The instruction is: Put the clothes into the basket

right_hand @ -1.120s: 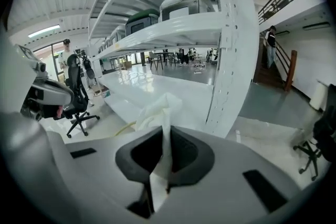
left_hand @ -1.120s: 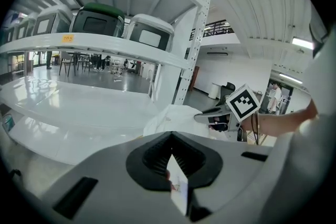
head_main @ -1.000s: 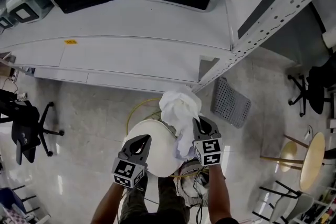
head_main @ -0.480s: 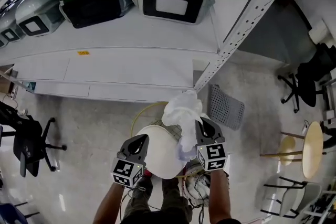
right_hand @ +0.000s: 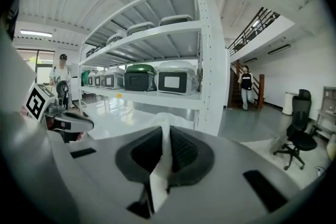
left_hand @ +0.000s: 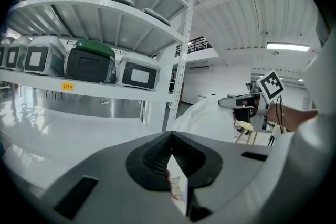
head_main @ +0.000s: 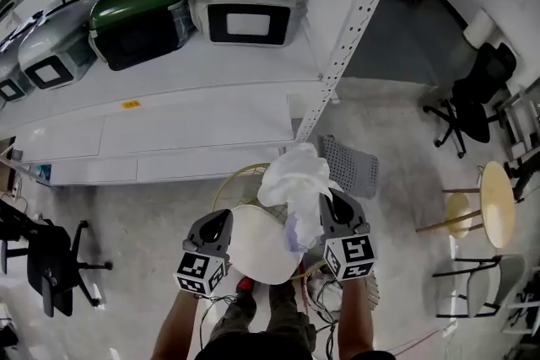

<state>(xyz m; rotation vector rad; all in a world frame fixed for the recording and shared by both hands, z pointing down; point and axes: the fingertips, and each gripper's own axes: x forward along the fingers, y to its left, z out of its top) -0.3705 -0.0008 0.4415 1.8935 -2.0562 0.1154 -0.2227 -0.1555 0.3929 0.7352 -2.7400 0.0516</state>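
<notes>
A white garment point(head_main: 291, 177) is held up above the floor between the two tongs, in front of the person's legs. The left tongs point(head_main: 218, 222) are seen closed on a thin white edge of it that carries a small printed label, as shown in the left gripper view point(left_hand: 170, 157). The right tongs point(head_main: 331, 202) are clamped on a fold of the same cloth point(right_hand: 160, 170), which is pinched upright between the dark ribbed pads point(right_hand: 181, 149). In the head view a crumpled bunch of the garment is gathered at 11 o'clock from the right tongs, and a smoother white part is spread between the two tongs. A yellowish ring point(head_main: 221, 183) is partly hidden beneath the cloth; whether it is the basket's rim cannot be told. A grey perforated panel point(head_main: 353, 167) lies on the floor at 1 o'clock from the garment. A white shelf rack point(head_main: 211, 101) stands at 11 o'clock, with a green-lidded bin point(head_main: 139, 13) and a white bin point(head_main: 246, 0) on it. A black office chair point(head_main: 472, 93) stands at 2 o'clock
</notes>
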